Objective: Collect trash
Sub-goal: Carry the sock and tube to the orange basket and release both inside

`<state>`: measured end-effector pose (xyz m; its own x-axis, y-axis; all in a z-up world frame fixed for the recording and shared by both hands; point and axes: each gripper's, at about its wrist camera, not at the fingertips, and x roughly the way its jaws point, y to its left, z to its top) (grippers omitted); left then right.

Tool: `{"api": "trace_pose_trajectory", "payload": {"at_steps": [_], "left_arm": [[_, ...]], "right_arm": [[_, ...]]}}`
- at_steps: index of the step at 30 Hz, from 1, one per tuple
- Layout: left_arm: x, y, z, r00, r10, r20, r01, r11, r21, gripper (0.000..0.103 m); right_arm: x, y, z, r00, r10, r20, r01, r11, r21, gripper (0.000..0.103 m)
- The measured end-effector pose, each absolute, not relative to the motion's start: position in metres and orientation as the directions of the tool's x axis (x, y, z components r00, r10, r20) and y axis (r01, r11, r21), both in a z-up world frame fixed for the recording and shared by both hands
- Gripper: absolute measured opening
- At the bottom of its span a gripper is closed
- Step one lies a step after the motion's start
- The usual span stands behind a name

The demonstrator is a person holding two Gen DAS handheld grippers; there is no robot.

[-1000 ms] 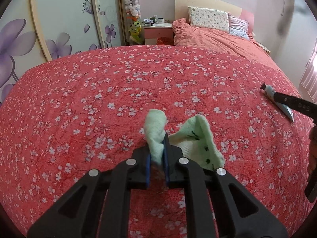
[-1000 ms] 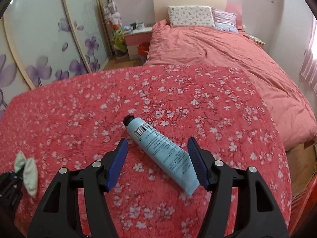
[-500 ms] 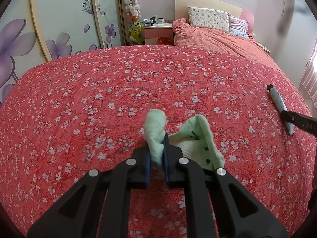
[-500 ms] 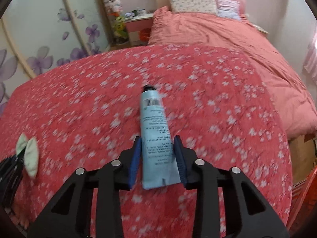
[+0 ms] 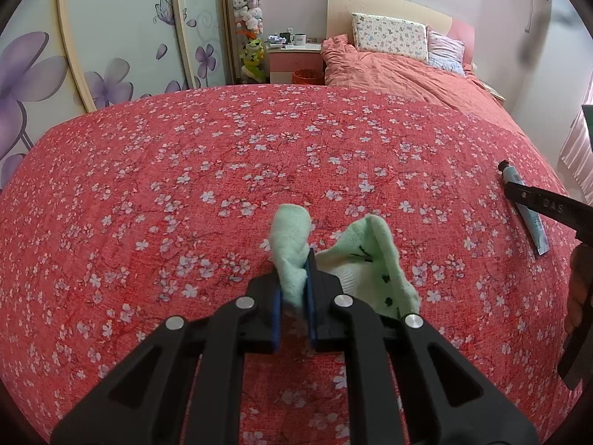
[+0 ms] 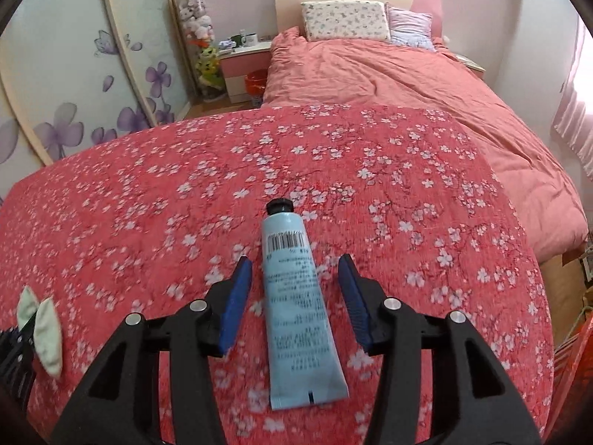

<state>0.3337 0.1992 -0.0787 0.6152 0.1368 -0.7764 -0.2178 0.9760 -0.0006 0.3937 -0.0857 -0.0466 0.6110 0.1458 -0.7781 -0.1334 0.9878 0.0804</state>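
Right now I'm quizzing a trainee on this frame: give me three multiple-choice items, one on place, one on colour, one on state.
1. Where does the blue tube lie?
A. on the floral bedspread
B. on the nightstand
C. on the pillow

2. What colour is the tube's cap?
A. white
B. black
C. red

3. How is the left gripper?
A. open, holding nothing
B. shut on the tube
C. shut on the green sock

Answers: 1 A, the tube rests on the bedspread between the open right gripper fingers; 2 B, the cap is dark; 3 C, the sock is pinched.
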Motion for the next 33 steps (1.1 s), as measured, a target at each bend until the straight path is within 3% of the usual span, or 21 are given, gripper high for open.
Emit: {"api": "trace_pose_trajectory", "payload": {"at_steps": [7, 15, 17, 33], "left_arm": [[0.333, 0.199, -0.079, 0.615, 0.137, -0.776, -0.218, 0.976, 0.000, 0.011], [0.333, 0.199, -0.078, 0.615, 0.136, -0.776, -0.218, 0.976, -0.001, 0.011], [0.333, 0.199, -0.078, 0.615, 0.137, -0.777, -0.218, 0.976, -0.001, 0.011], [0.330, 0.205, -0.076, 0.626, 0.099, -0.773, -0.215, 0.975, -0.049, 0.012]], "right_arm": [[0.409, -0.079, -0.047, 0.622, 0.131, -0.772, -0.132, 0.989, 0.061, 0.049], [0.406, -0.081, -0.047, 0.624, 0.126, -0.771, -0.138, 0.989, 0.050, 0.040], [0.403, -0.084, -0.048, 0.627, 0.123, -0.770, -0.141, 0.989, 0.043, 0.028], [0.337, -0.132, -0.036, 0.643, 0.204, -0.739, -0.122, 0.979, 0.164, 0.028]]}}
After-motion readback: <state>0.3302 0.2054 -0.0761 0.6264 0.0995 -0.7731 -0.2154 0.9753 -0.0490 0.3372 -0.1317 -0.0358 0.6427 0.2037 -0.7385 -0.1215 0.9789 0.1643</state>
